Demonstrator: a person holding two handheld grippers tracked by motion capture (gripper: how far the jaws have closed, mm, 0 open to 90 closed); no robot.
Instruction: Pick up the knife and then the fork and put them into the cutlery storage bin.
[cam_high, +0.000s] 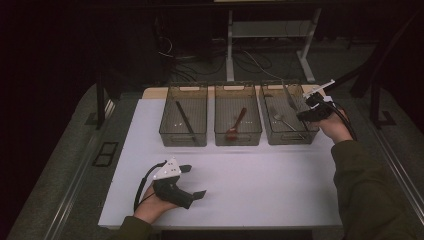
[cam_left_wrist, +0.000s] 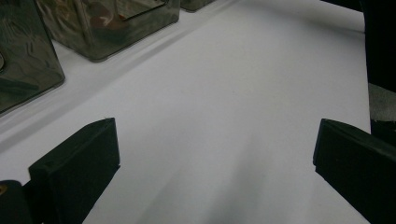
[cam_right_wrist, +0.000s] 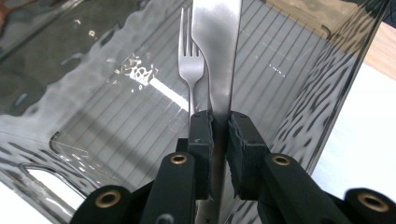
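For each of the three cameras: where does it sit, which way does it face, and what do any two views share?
High view: above the person's side, facing forward and down on the white table; both hands and grippers show.
Left gripper view: low over the table, its jaws wide apart, facing the bins.
Right gripper view: above the right bin, facing down; the right gripper is clamped on a knife beside a fork.
Shared: that fork appears in the high view too.
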